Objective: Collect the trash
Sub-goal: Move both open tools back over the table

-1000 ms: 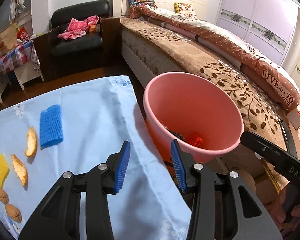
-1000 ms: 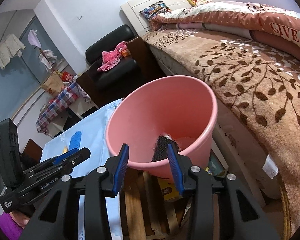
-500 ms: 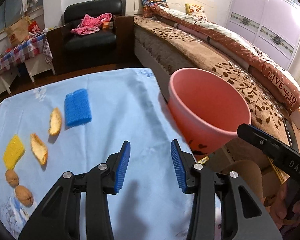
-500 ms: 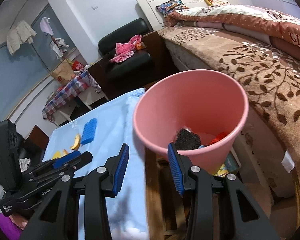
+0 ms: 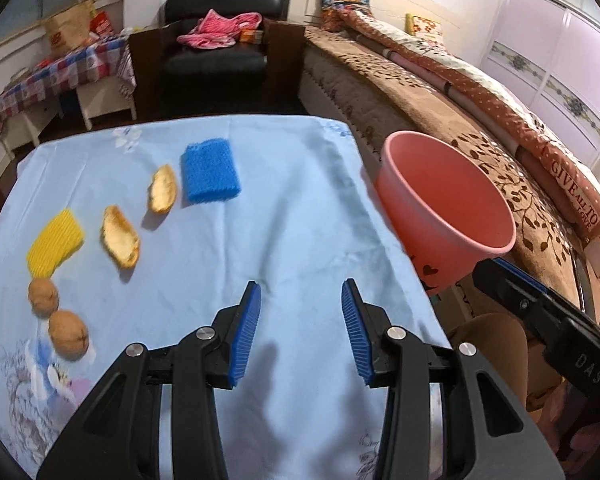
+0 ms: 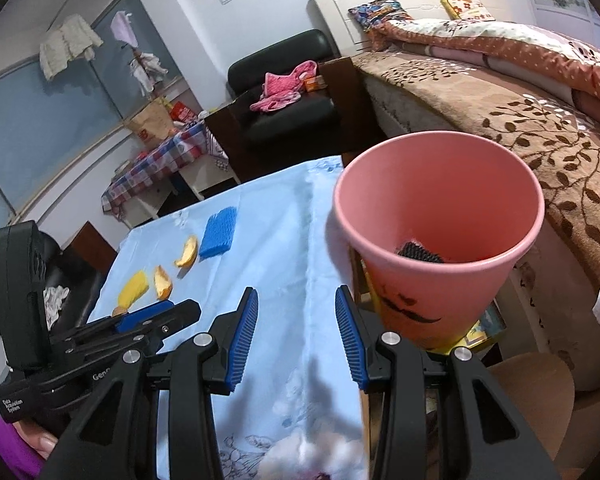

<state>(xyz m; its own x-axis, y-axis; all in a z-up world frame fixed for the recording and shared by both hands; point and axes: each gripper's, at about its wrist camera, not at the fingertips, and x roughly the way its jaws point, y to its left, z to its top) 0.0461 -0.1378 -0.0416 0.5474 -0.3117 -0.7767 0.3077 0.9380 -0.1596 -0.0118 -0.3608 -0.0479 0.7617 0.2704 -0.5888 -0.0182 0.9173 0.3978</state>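
- Both tongs, left (image 5: 301, 334) and right (image 6: 296, 334), gape with nothing between them, over the bench (image 5: 300, 216).
- Peels (image 5: 121, 237), sponges (image 5: 210, 175), walnuts (image 5: 68, 334) lie on its left side.
- Bin (image 6: 440, 236) stands beside its right edge.

Black fingers (image 5: 244, 332), ribbed blue pads (image 5: 356, 336)

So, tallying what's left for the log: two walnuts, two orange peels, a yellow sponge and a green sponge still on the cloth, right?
Not quite: the second sponge is blue, not green, as the left wrist view shows. The walnuts, peels and yellow sponge are right.
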